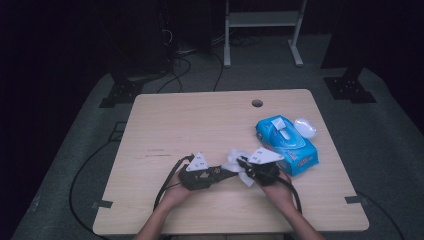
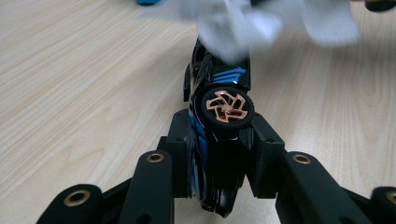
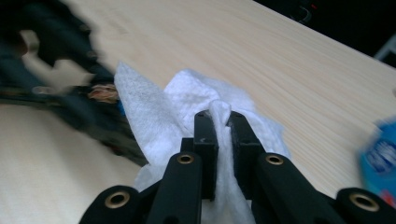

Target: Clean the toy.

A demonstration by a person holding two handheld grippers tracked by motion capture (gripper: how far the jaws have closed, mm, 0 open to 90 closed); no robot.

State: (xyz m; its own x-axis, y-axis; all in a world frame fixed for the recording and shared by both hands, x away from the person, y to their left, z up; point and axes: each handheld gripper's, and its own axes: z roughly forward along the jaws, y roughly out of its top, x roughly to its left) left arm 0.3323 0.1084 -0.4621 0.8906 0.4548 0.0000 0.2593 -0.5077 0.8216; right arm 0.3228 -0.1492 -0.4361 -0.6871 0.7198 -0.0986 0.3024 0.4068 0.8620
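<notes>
A black toy car (image 2: pixel 219 135) with blue stripes and a copper-spoked wheel (image 2: pixel 227 108) is clamped on its side between the jaws of my left gripper (image 2: pixel 219 154), just above the wooden table (image 1: pixel 200 120). My right gripper (image 3: pixel 218 123) is shut on a white wet wipe (image 3: pixel 187 102), pinching a fold of it. The wipe (image 1: pixel 239 161) lies against the front end of the car (image 1: pixel 220 172), blurred at the top of the left gripper view as the wipe (image 2: pixel 261 23). In the high view both grippers meet near the table's front middle, left gripper (image 1: pixel 226 172) and right gripper (image 1: pixel 245 165).
A blue pack of wet wipes (image 1: pixel 286 142) lies at the right of the table, its lid open, with a white plastic piece (image 1: pixel 305 127) beside it. A cable hole (image 1: pixel 257 103) is near the far edge. Cables trail off the table's front.
</notes>
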